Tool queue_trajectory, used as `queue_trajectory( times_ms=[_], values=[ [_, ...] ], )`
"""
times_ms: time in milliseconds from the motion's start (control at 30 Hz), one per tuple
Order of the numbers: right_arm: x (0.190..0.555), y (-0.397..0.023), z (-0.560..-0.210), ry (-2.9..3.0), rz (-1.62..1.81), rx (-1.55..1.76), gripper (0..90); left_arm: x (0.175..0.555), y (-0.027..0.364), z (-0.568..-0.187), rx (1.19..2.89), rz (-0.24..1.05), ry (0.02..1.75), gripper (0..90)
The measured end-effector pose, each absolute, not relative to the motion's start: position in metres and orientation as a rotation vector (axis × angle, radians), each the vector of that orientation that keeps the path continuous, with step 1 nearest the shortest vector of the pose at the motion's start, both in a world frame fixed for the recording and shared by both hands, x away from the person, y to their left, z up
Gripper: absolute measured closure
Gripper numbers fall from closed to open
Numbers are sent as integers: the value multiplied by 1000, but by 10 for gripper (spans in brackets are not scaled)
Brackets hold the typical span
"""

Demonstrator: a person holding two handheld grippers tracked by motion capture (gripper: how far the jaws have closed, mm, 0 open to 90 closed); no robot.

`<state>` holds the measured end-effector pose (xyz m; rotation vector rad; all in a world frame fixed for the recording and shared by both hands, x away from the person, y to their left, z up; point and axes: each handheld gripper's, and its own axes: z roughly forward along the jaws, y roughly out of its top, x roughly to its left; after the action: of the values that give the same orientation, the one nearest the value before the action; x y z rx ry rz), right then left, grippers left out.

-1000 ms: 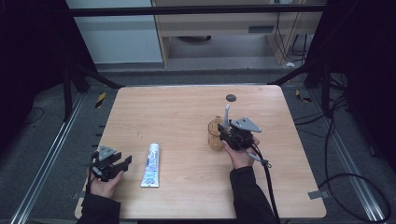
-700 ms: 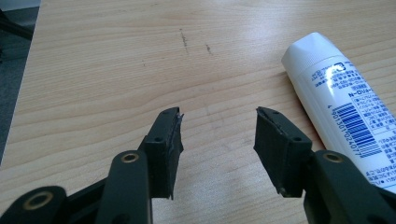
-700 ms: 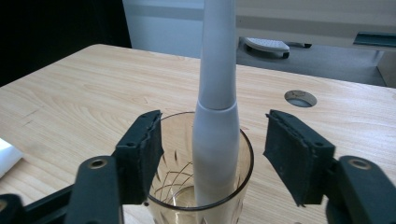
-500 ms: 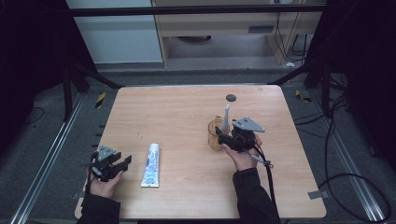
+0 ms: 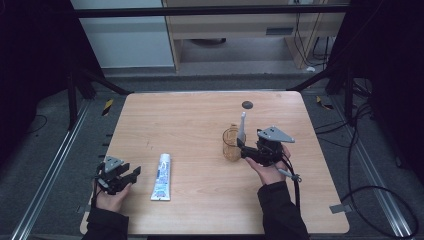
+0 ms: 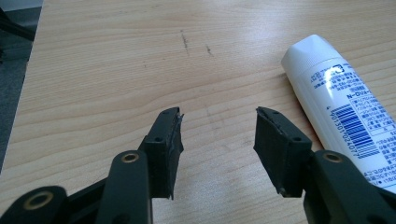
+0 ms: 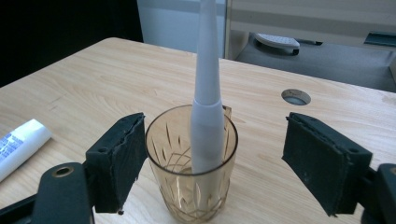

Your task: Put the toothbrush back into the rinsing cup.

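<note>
Now the right gripper [image 7: 212, 158] is backing off from the glass [image 7: 191, 163], its jaws having just been opening and standing wide, one pad just beside the wall. The toothbrush [image 7: 205, 93] is leaning inside. The left gripper [image 6: 217, 140] is resting open beside the toothpaste tube [image 6: 341, 98]. The high view is showing the wooden table [image 5: 200, 120] over grey floor.

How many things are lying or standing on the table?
3. A white tube lies near the front left. An amber glass stands right of the middle. A white toothbrush stands inside that glass. Nothing else seems to be hidden.
</note>
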<state>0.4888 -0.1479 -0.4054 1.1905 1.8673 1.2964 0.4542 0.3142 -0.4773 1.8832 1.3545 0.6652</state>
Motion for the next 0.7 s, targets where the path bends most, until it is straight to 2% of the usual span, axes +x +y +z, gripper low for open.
queue_trajectory(
  times_ms=[433,700],
  values=[
    [469,-175,-421,1947,1251,1177,202,454,314,-477,1876,659,1350,511],
    [466,-196,-436,1974,1186,1206,215,452,311,-474,1899,660,1317,552]
  ],
)
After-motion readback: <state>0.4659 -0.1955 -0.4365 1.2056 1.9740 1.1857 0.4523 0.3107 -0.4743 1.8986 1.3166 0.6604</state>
